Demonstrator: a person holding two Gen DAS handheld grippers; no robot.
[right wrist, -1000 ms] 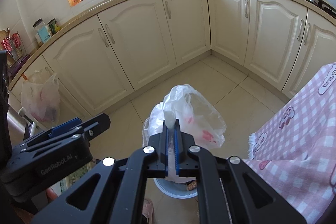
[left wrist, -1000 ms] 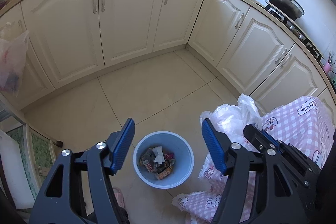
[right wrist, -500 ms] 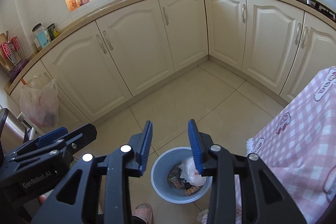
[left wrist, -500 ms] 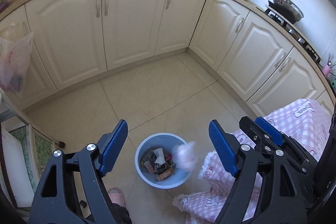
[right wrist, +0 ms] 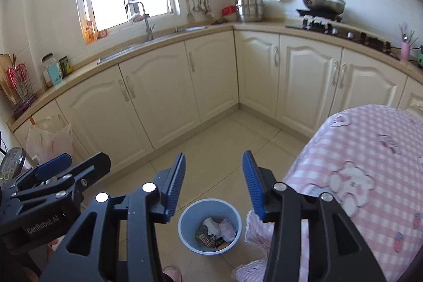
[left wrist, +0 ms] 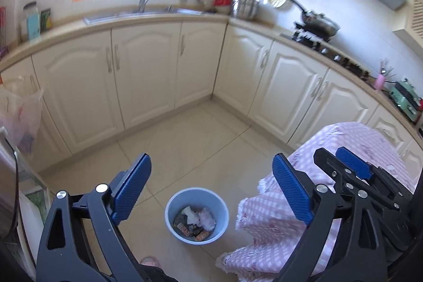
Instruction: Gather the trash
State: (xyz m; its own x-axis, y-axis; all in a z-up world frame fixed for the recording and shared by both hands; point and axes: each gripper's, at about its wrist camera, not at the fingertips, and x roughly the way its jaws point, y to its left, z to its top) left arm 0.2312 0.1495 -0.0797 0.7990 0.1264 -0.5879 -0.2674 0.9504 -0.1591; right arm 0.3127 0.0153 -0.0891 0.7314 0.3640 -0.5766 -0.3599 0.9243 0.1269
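Bin [left wrist: 197, 216]: round, pale blue, upright on the tiled floor [left wrist: 190, 139], just beside the hanging edge of the pink checked tablecloth [left wrist: 267, 218].
Contents: crumpled white plastic bag [left wrist: 206, 219] lying inside the bin on snack wrappers [left wrist: 189, 229] and tissue.
Left gripper [left wrist: 211, 192]: held high above the bin, pointing down and forward; blue pads spread wide, holding nothing.
Right gripper [right wrist: 212, 186]: likewise above the bin, over its left rim and the tablecloth edge; pads parted, released, empty.
Beyond the bin: cream cabinets [right wrist: 158, 97] round the corner; sink tap [right wrist: 145, 23] under the window; pan [right wrist: 322, 3] on the stove; a plastic bag hanging on a cabinet door [right wrist: 50, 139], well left of the bin.
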